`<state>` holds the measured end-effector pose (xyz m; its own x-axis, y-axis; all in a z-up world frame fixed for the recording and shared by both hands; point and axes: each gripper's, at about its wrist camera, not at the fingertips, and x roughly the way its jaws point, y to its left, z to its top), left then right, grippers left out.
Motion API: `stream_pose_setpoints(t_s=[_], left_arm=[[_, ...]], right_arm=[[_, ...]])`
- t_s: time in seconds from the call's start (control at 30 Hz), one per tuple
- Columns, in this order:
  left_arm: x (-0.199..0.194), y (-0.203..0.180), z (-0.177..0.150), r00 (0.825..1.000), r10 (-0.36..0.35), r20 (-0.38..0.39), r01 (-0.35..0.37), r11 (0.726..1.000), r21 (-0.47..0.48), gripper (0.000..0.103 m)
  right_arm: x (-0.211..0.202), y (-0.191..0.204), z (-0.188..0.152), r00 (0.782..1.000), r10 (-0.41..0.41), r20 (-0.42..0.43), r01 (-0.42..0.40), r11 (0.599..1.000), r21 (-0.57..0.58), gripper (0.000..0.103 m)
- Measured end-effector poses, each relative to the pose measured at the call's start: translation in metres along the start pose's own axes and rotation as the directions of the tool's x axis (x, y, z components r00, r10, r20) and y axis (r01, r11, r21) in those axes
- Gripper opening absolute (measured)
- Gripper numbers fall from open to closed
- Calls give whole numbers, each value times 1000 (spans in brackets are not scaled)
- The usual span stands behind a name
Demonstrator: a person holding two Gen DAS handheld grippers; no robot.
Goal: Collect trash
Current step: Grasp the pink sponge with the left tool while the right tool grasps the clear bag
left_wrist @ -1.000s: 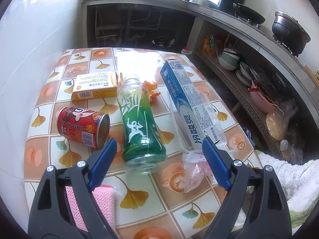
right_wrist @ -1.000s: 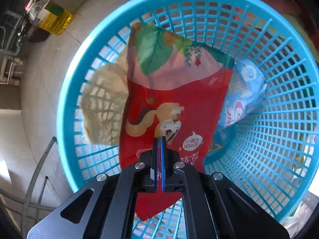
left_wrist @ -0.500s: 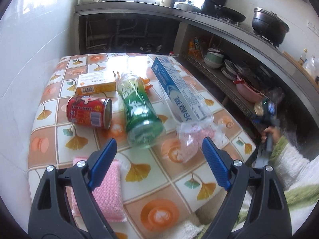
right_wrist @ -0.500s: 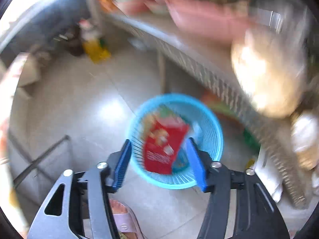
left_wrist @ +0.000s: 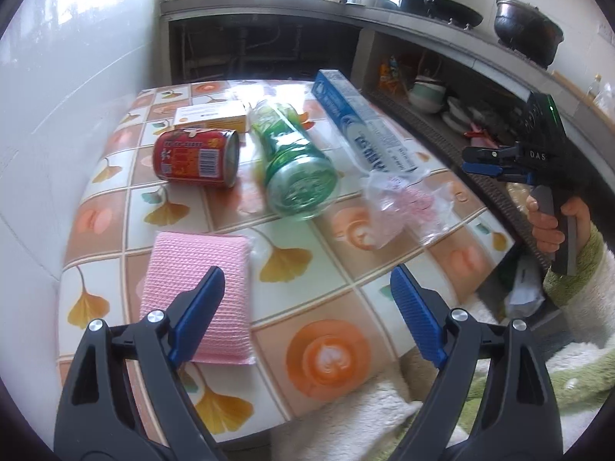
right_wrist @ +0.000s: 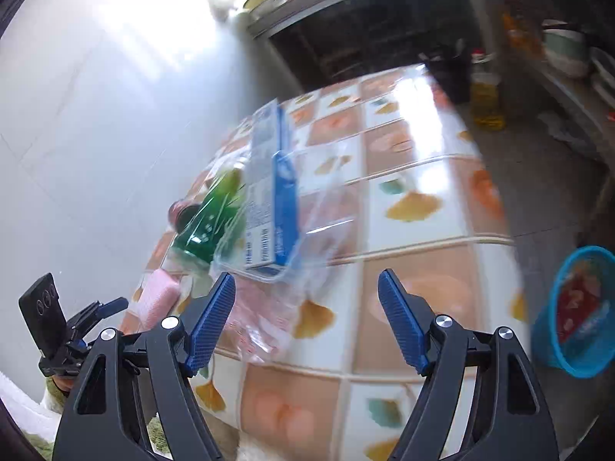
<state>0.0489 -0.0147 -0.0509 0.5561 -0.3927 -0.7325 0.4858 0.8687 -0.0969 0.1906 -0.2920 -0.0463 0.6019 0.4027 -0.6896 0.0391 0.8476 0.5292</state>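
On the tiled table (left_wrist: 326,349) lie a red can (left_wrist: 194,157), a green bottle (left_wrist: 296,161), a blue toothpaste box (left_wrist: 365,130), a yellow box (left_wrist: 209,115), a clear plastic bag (left_wrist: 399,207) and a pink sponge (left_wrist: 196,288). My left gripper (left_wrist: 305,315) hangs open over the near edge, nothing between its fingers, the sponge just behind its left finger. My right gripper (right_wrist: 307,319) is above the table's side with its jaws opening and nothing held; the clear bag (right_wrist: 276,269) and toothpaste box (right_wrist: 273,207) lie ahead of it. The blue basket (right_wrist: 572,307) on the floor holds a red wrapper.
A white wall (left_wrist: 57,115) borders the table's left side. A concrete counter (left_wrist: 423,19) with pots and shelves of dishes runs behind and to the right. A hand in a green and white sleeve (left_wrist: 569,269) holds the right gripper beside the table. An oil bottle (right_wrist: 486,96) stands on the floor.
My right gripper let go of the red wrapper in the basket, opened, rose and swung over to the table. My left gripper drew back toward the near edge, bringing the pink sponge into fuller view.
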Motion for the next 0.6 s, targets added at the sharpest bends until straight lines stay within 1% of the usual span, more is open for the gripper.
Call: stream_pose_setpoints(t_s=[0.07,0.13,0.2,0.27,0.33,0.4,0.43,0.47,0.5,0.6], left_arm=[[1,5,-2,1000,17,2,-17,1000,-4,84],[1,11,-4,1000,29,3,-29,999,-15,84],[0,17,-6,999,38,7,-37,999,-27,84],[0,23,-7,999,42,11,-41,998,-43,84],[0,30,-9,999,45,10,-44,997,-63,84],[1,38,-9,999,49,11,-48,996,-81,84],[2,42,-8,999,53,11,-52,995,-90,84],[3,44,-8,998,57,10,-56,994,-97,84],[4,47,-8,998,61,7,-60,993,-104,84],[5,55,-7,997,72,3,-71,989,-127,84]], right_arm=[[19,9,-3,999,23,-46,-24,1000,-3,75],[32,17,-13,994,35,-101,-34,999,6,75],[38,23,-22,987,71,-143,-70,997,8,75],[38,41,-36,979,106,-174,-109,994,-9,75],[38,57,-48,962,152,-225,-163,986,-34,75],[36,74,-59,944,180,-275,-208,975,-74,75],[34,82,-63,940,178,-292,-215,971,-102,75],[31,89,-66,940,163,-301,-211,968,-135,75],[26,95,-68,944,135,-301,-193,966,-173,75],[10,103,-66,956,66,-287,-136,964,-229,75]])
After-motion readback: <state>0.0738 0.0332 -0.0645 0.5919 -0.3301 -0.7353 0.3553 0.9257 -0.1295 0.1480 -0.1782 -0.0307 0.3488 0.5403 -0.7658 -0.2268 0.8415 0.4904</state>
